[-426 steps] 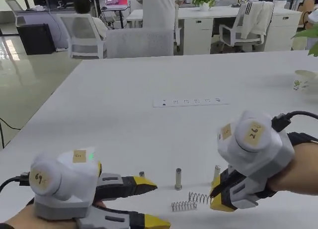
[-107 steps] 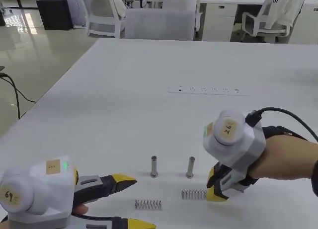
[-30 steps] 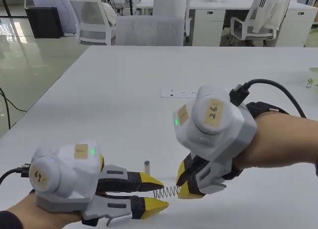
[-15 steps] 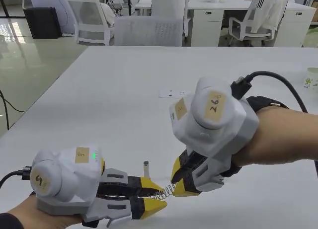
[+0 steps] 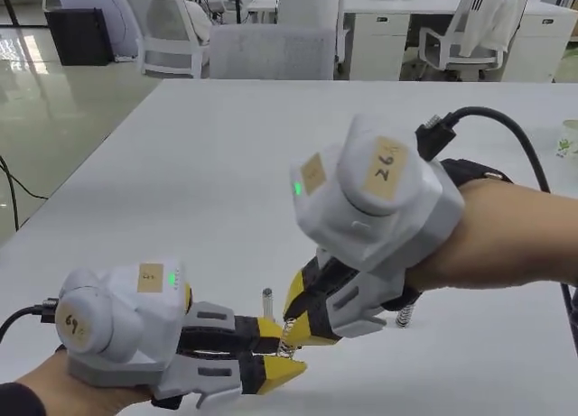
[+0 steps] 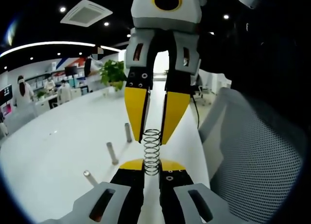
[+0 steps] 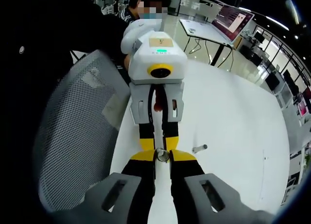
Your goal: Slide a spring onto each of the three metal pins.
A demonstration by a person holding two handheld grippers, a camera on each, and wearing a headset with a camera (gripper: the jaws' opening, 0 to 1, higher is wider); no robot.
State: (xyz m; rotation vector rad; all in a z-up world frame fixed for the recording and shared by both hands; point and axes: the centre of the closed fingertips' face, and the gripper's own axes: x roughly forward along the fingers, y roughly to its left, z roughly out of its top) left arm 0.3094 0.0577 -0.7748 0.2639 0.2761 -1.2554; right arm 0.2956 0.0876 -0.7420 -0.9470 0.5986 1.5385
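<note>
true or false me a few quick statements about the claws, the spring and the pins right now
1. The left claw and the right claw both grip one spring. True.
2. Three metal pins stand on the table in the left gripper view. True.
3. That spring sits on one of the metal pins. False: it is held between the two claws, off the metal pins.
4. The table is black. False: it is white.
5. The left claw gapes open, holding nothing. False: it is shut on the spring.

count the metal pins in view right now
3, in a row on the table, left of the spring in the left gripper view: far pin, middle pin, near pin.
</note>
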